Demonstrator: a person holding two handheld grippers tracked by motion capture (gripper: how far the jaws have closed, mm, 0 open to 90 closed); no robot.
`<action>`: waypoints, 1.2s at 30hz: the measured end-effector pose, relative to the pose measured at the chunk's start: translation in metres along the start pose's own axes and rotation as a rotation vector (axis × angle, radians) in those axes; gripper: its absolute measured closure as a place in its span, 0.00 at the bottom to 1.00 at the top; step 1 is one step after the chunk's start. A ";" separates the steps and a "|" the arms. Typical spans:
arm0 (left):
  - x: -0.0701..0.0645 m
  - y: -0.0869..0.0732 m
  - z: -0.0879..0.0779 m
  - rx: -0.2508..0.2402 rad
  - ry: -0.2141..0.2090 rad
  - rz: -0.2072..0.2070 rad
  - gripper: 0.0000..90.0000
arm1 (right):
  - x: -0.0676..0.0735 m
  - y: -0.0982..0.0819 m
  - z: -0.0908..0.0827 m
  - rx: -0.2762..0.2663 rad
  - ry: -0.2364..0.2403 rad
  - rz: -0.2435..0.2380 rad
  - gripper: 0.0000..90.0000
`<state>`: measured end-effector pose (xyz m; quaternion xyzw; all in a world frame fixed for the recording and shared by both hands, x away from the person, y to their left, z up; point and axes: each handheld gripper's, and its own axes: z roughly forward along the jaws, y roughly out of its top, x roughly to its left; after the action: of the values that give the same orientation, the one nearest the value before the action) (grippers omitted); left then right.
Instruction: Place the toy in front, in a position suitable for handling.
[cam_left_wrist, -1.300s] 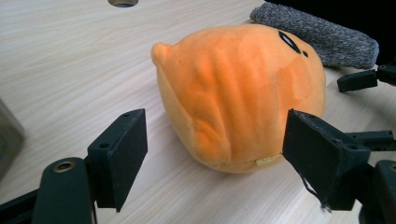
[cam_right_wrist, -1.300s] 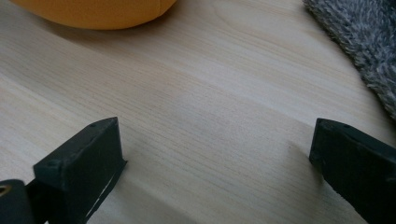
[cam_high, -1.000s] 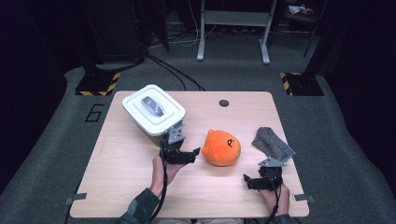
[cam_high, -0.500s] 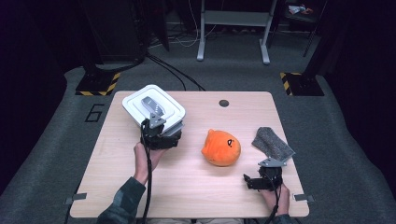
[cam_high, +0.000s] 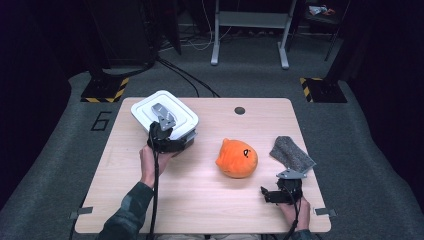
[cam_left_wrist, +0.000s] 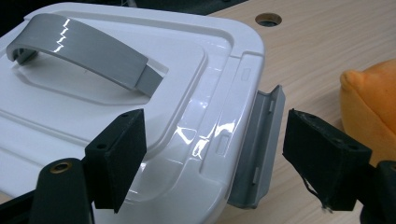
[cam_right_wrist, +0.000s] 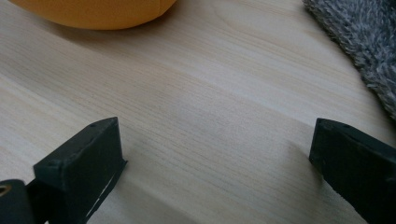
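A white lidded box with a grey handle stands at the table's back left. My left gripper is at its near right corner. In the left gripper view my left gripper is open: one pad hangs over the lid, the other stands outside the grey side latch, with a gap to it. An orange plush toy lies mid-table. My right gripper rests open near the front right edge; in the right gripper view its jaws frame bare wood.
A grey fuzzy cloth lies at the right edge, just beyond my right gripper. A round cable hole sits at the table's back. Black stands and cables occupy the floor behind the table.
My left gripper has moved left and away from the orange toy to the box's near right corner, and now straddles the latch. The right gripper has stayed put.
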<state>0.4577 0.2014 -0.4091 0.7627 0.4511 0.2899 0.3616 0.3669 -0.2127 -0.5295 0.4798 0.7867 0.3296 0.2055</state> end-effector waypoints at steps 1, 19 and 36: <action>0.001 0.000 0.000 0.006 0.008 0.003 0.23 | 0.000 0.000 0.000 -0.002 0.000 -0.005 0.02; 0.022 -0.009 0.004 0.019 0.038 0.000 0.22 | 0.000 0.000 0.000 -0.006 -0.002 0.001 0.02; 0.041 -0.011 0.006 0.019 0.046 0.026 0.22 | 0.000 0.000 0.000 -0.005 -0.003 0.002 0.02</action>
<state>0.4741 0.2399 -0.4167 0.7651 0.4520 0.3078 0.3399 0.3669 -0.2125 -0.5298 0.4803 0.7853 0.3311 0.2075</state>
